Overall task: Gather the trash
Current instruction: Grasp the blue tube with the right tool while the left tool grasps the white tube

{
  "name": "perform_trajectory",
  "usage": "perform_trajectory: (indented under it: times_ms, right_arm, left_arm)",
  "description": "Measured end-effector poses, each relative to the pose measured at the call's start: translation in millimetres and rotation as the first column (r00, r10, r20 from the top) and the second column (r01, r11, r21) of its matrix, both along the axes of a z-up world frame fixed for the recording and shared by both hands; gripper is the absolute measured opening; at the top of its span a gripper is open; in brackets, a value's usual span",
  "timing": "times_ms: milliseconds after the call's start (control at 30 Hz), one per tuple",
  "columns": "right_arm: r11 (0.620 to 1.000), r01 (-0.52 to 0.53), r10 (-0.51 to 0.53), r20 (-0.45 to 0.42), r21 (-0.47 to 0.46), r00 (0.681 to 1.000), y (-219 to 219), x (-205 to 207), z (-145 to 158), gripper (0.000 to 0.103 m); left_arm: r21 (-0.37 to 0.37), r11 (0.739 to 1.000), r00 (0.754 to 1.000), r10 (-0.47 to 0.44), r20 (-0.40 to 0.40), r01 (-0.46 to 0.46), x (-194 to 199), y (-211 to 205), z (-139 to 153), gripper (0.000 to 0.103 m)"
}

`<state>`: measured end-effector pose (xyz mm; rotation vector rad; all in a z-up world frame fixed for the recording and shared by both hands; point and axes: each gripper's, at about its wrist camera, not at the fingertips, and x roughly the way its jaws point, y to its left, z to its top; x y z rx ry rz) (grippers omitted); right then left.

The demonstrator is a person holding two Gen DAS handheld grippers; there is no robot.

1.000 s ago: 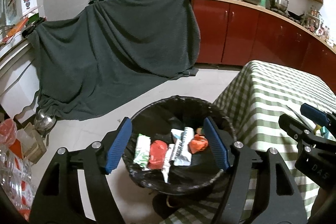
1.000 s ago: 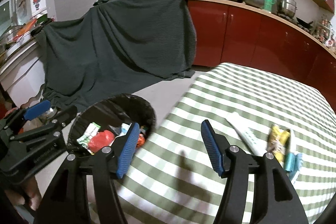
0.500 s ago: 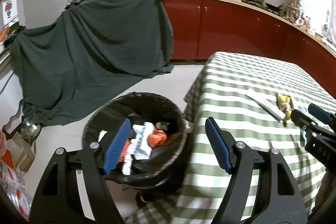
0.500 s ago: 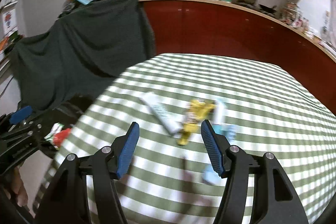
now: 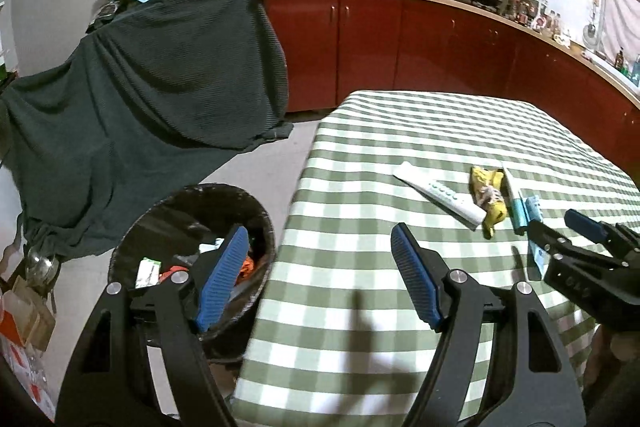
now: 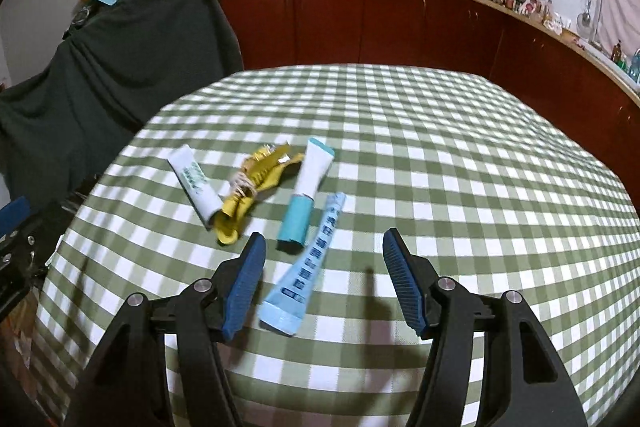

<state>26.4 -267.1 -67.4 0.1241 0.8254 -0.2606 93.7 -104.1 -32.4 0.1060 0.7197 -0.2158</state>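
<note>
Four pieces of trash lie together on the green checked tablecloth: a white tube, a crumpled yellow wrapper, a white tube with a teal cap and a light blue tube. My right gripper hovers open over them, the light blue tube lying between its fingers, untouched. My left gripper is open and holds nothing, over the table's left edge beside the black-lined trash bin, which holds several wrappers. The right gripper shows at the right of the left wrist view.
A dark green cloth drapes over furniture behind the bin. Red cabinets with pots on the counter run along the back wall. Boxes and a metal pot sit on the floor left of the bin.
Both grippers swung right, from the bin toward the table. The right gripper came down over the pile of tubes, and the light blue tube now lies between its fingers.
</note>
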Motion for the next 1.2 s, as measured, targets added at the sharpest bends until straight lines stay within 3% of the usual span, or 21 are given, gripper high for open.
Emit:
perform_trajectory:
  times_ms: [200,467,1200]
  right_arm:
    - [1.0,-0.004,0.004,-0.028,0.022,1.0,-9.6,-3.7,-6.8,0.044]
    - [0.998,-0.015,0.017,-0.041,0.053,0.999,-21.6,-6.1,-12.6,0.016]
    - [0.997,-0.021,0.021,-0.003,0.078,1.0,-55.0,-5.8,-3.5,0.016]
  left_arm:
    - [0.005,1.0,1.0,-0.019,-0.008,0.019,1.8,-14.1,-2.7,0.072]
    - [0.014,0.999,0.999,-0.042,-0.019,0.043,4.4,-31.0,-5.1,0.072]
    - [0.03,0.995,0.993,-0.093,-0.075,0.095,43.6,-105.5,-14.4,0.073]
